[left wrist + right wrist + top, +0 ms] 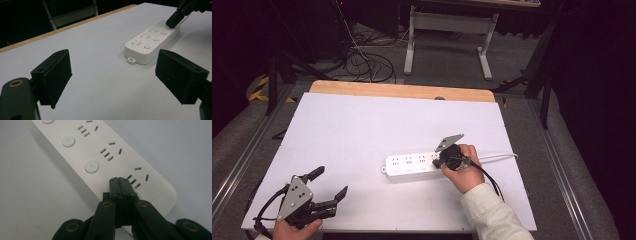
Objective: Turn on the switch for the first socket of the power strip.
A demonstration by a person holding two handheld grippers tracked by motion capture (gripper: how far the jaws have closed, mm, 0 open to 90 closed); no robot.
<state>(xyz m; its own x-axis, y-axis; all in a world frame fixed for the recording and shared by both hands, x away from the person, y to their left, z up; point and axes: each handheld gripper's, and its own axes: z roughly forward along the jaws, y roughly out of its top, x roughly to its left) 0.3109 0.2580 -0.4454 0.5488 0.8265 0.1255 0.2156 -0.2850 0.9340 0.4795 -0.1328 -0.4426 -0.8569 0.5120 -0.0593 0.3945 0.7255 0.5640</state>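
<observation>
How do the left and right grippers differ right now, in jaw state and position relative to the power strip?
The left gripper has its jaws wide open with nothing between them; the right gripper has its jaws shut together, empty. The left gripper sits near the table's near left corner, apart from the power strip; the right gripper's closed tips rest on the strip's cable end, by a round button. Both have black jaws, and each is held in a hand.

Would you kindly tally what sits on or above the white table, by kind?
Power strips: 1, the white power strip.
Grippers: 2, the left gripper, open, and the right gripper, shut on the strip's top.
Total: 3
</observation>
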